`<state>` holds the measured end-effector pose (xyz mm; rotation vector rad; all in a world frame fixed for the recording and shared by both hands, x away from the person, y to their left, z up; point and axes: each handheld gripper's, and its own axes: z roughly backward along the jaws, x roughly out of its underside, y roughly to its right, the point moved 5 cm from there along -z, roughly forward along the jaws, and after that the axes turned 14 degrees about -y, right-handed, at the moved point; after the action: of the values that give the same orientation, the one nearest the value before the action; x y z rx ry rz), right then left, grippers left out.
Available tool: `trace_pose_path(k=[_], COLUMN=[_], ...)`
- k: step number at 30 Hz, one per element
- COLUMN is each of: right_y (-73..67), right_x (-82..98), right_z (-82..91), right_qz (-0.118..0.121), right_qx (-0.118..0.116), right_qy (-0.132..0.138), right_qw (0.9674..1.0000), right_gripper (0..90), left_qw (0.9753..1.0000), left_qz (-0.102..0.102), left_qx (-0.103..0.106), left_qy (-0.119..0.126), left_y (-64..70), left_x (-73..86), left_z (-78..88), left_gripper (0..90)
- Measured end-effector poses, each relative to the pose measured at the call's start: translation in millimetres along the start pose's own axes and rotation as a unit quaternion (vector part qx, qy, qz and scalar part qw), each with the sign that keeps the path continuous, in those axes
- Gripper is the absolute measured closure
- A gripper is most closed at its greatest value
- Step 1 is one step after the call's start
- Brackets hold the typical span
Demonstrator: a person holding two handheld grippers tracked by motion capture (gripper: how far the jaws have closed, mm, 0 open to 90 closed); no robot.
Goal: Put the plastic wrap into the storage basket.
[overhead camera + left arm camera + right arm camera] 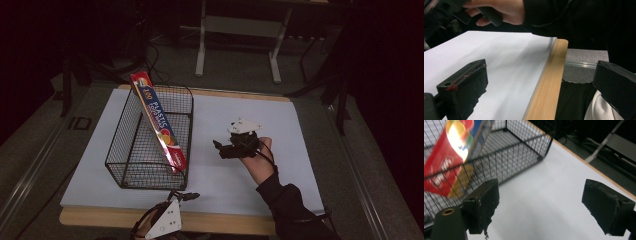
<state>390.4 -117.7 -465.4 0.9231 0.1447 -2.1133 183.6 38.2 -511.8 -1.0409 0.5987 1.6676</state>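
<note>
Long cardboard box [159,121]: red edges, blue face, white lettering, orange and yellow fruit print
Wire mesh basket [131,161]: black grid
Desk [240,222]: pale wood rim, white sheet on top
Right tongs [220,148]: black (grey plate above)
Left tongs [186,196]: black, red flecks on one pad
Sleeve [290,207]: black

White table top [300,150] with wooden edge [549,85]; grey metal frame [239,26] on floor beyond.

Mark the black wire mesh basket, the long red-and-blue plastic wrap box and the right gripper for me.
black wire mesh basket [131,150], high view, left side wall.
long red-and-blue plastic wrap box [159,120], high view, blue printed face.
right gripper [218,148], high view, between its fingertips.
</note>
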Motion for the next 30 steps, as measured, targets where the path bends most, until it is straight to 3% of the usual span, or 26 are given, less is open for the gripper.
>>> trace_pose_path(k=[8,15,21,30], right_y=[-0.6,-2.0,-2.2,-0.6], right_x=[29.3,50.7,63.5,72.6], right_z=[0.1,3.7,8.0,1.4], right_qz=[-0.022,-0.024,-0.037,-0.043], right_qx=[-0.026,-0.028,-0.036,-0.038], right_qy=[-0.007,-0.017,-0.013,-0.019], right_qw=[0.9994,0.9992,0.9986,0.9982], right_gripper=[14.1,14.2,14.3,14.3], left_qw=[1.0000,1.0000,1.0000,1.0000], left_qz=[0.000,0.001,0.001,0.000], left_qx=[0.001,0.000,0.002,0.001], left_qy=[0.001,0.000,-0.001,-0.004], left_y=[0.3,0.4,0.8,-0.5], left_x=[-0.1,0.1,0.3,0.9], left_z=[-0.2,-0.5,-0.9,-0.5], left_gripper=[0.2,0.2,0.2,0.2])
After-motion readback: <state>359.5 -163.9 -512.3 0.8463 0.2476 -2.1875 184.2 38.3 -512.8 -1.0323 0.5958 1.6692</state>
